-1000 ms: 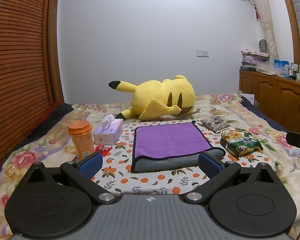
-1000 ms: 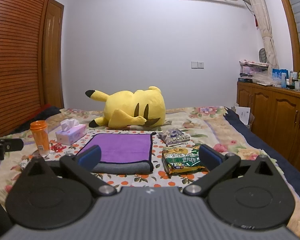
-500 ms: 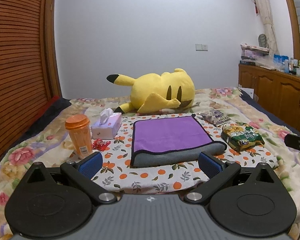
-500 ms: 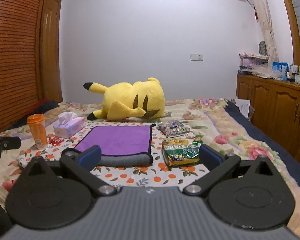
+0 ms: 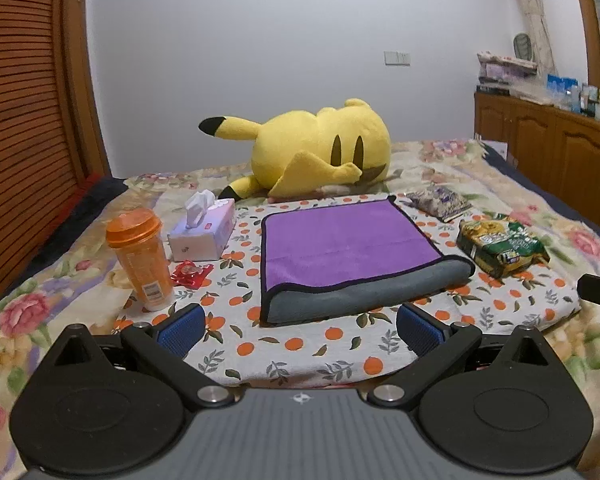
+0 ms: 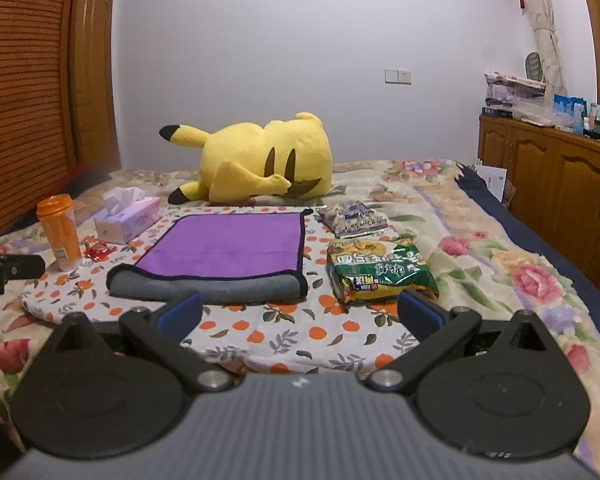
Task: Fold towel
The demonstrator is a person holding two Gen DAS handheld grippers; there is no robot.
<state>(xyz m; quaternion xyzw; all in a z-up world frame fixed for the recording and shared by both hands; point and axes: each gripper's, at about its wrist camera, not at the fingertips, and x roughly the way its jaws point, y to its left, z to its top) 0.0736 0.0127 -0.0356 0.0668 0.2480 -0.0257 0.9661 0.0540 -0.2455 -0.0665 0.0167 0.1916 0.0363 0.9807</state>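
A purple towel [image 5: 346,242] with a grey underside lies folded on an orange-print cloth on the bed; its grey folded edge faces me. It also shows in the right wrist view [image 6: 228,250]. My left gripper [image 5: 300,330] is open and empty, hovering just in front of the towel's near edge. My right gripper [image 6: 300,314] is open and empty, in front of the towel's near right corner. The left gripper's tip shows at the left edge of the right wrist view [image 6: 4,270].
An orange bottle [image 5: 140,258], a tissue box [image 5: 204,232] and a red wrapper [image 5: 191,274] lie left of the towel. A green snack bag [image 5: 500,246] and a purple packet [image 5: 440,202] lie right. A yellow plush [image 5: 320,148] lies behind. Wooden cabinets [image 6: 560,184] stand at the right.
Both grippers have risen and tilted downward, so the bed and towel sit higher and larger in view. Both stay open. The towel has not moved.
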